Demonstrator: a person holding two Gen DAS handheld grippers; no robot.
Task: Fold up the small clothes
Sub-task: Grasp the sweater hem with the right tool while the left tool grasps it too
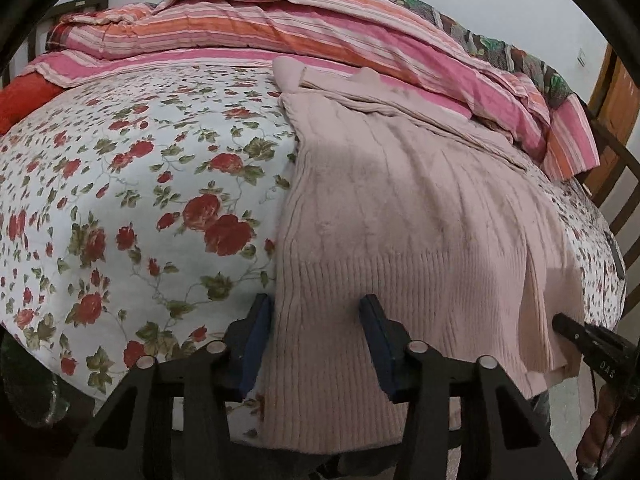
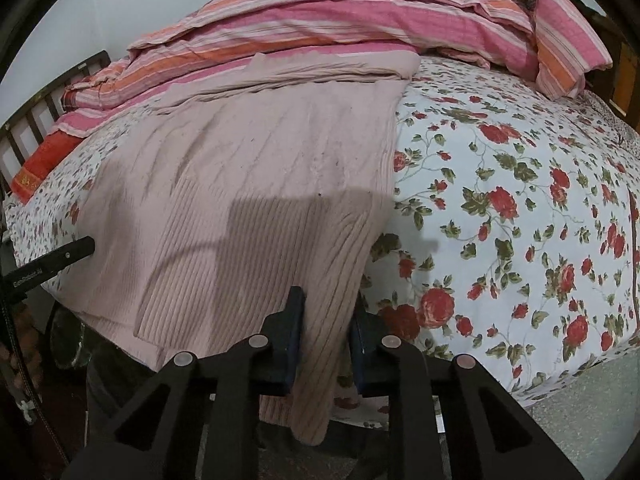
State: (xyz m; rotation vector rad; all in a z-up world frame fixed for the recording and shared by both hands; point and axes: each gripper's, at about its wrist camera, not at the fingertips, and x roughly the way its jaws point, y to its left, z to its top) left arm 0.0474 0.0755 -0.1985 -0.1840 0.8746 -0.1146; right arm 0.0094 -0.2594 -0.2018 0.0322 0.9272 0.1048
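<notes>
A pale pink ribbed sweater [image 1: 400,208] [image 2: 248,168] lies flat on the floral bedspread [image 1: 120,200], its hem hanging over the near edge of the bed. My left gripper [image 1: 316,304] straddles the hem's left corner. Its blue pads stand well apart with flat cloth between them, so it is open. My right gripper [image 2: 327,300] is at the hem's right corner, where a narrow strip of knit fills the gap between its pads, shut on it. The right gripper's finger [image 1: 568,326] also shows in the left wrist view, and the left gripper's finger [image 2: 76,250] in the right wrist view.
A bunched pink and orange striped quilt [image 1: 280,28] [image 2: 360,12] lies along the far side of the bed, just behind the sweater's folded sleeves. A red pillow [image 1: 24,100] sits at the far left beside a dark slatted bed frame [image 2: 40,112]. Grey floor [image 2: 580,412] lies below the bed's edge.
</notes>
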